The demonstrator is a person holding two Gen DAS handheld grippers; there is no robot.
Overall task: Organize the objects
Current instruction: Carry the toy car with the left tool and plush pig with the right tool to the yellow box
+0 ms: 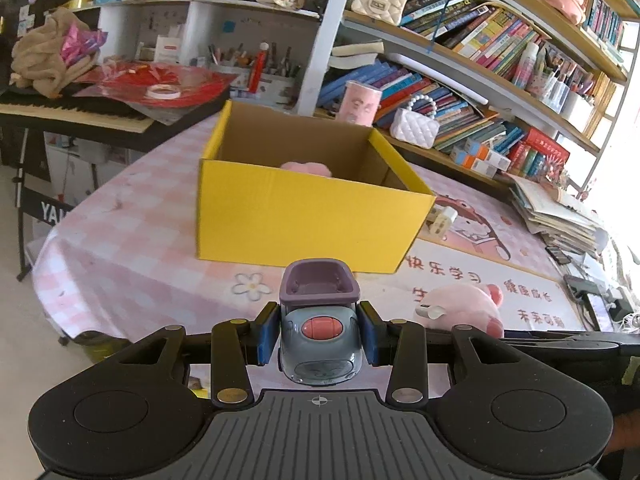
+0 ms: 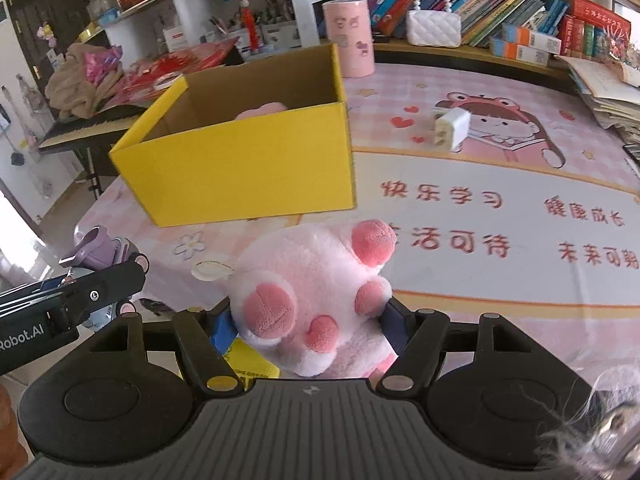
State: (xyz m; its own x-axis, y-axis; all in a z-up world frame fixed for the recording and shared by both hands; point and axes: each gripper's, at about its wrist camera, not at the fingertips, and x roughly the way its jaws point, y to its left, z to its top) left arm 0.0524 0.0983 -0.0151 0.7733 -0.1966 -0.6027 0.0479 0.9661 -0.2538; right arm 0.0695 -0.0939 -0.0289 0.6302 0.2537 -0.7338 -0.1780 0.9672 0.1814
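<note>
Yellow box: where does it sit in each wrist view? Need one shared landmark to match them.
Left wrist: the yellow box sits centre frame on the table, beyond the toy car held in the left tool.
Right wrist: the box sits upper left of centre, beyond the pink plush paw held in the right tool.
Shared landmark: white charger right of the box.
</note>
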